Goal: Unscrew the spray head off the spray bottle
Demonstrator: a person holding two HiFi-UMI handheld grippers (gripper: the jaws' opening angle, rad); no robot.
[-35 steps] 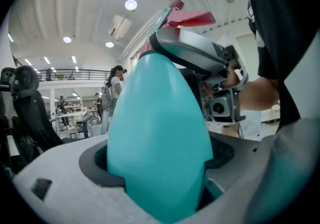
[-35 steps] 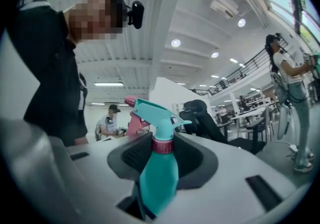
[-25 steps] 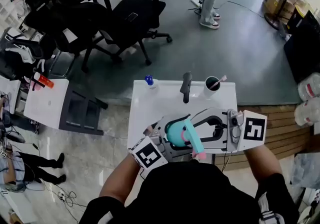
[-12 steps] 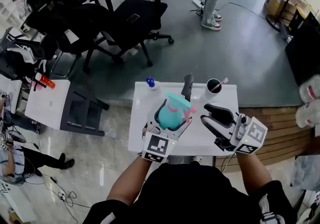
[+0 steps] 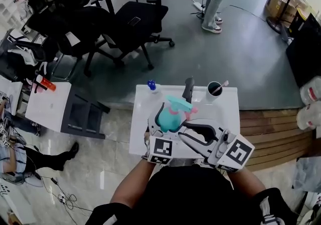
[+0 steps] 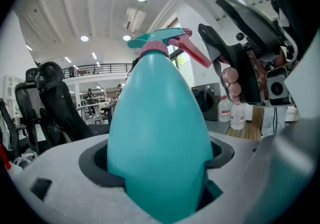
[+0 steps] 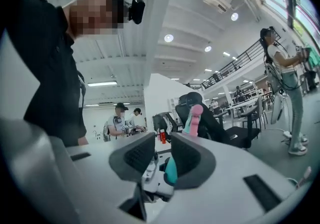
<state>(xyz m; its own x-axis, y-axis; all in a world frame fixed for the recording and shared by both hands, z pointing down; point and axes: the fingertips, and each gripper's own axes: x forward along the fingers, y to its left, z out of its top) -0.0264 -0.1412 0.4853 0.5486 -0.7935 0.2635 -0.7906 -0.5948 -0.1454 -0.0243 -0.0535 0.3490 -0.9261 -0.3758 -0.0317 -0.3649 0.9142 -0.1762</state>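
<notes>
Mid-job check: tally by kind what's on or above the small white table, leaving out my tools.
Bottles: 2 (teal spray bottle, small blue-capped bottle)
Cups: 1 (dark cup)
Sticks: 1 (pink-tipped stick in the cup)
Other: 1 (black object, kind unclear)
Total: 5

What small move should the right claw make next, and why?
Probably move the right claw onto the spray head. The left claw grips the bottle, but the right claw, now closing, holds nothing and sits beside the bottle's body, short of the head.
</notes>
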